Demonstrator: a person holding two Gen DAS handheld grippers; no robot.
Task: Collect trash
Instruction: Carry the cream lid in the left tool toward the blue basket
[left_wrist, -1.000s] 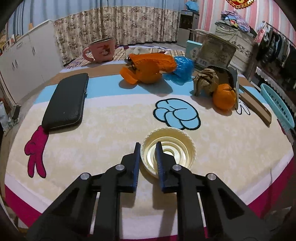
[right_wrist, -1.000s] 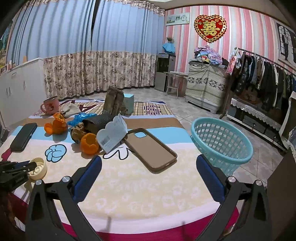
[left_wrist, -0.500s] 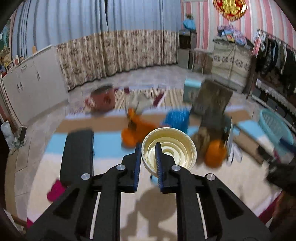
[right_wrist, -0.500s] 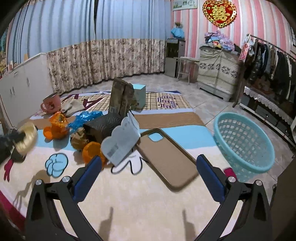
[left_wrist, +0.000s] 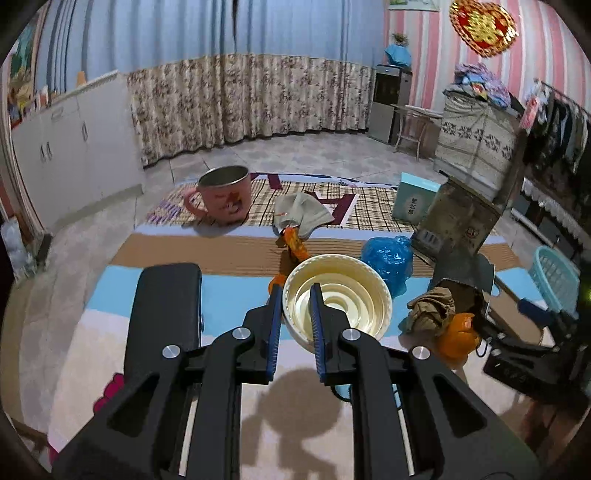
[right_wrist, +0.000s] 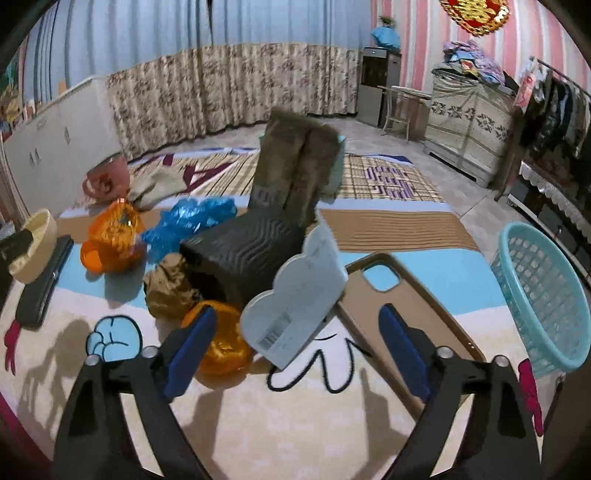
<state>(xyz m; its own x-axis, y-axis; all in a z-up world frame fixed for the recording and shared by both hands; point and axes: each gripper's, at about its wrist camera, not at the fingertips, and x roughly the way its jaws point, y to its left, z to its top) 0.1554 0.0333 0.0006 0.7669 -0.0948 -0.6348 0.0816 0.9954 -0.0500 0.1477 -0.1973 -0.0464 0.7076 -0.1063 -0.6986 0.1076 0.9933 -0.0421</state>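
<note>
My left gripper (left_wrist: 295, 291) is shut on the rim of a cream plastic lid (left_wrist: 343, 295) and holds it in the air above the table. The lid (right_wrist: 35, 240) also shows at the far left of the right wrist view. My right gripper (right_wrist: 295, 317) hangs low over the table with its jaws closing. A grey cloud-shaped card (right_wrist: 295, 295) stands between the fingers, and neither pad touches it. An orange peel (right_wrist: 221, 343) lies by the left finger. Behind are crumpled brown paper (right_wrist: 168, 284), a blue plastic bag (right_wrist: 192, 221) and an orange wrapper (right_wrist: 114, 236).
A turquoise basket (right_wrist: 535, 295) stands off the table's right edge. A brown phone case (right_wrist: 391, 295) lies right of the card. A dark ribbed box (right_wrist: 243, 251) and a tall brown bag (right_wrist: 291, 173) sit behind it. A pink mug (left_wrist: 225, 199) and a black case (left_wrist: 162, 314) are to the left.
My left gripper has lifted the lid off the table and carried it up. The right gripper has moved left and down to the card and peel, and its jaws have narrowed.
</note>
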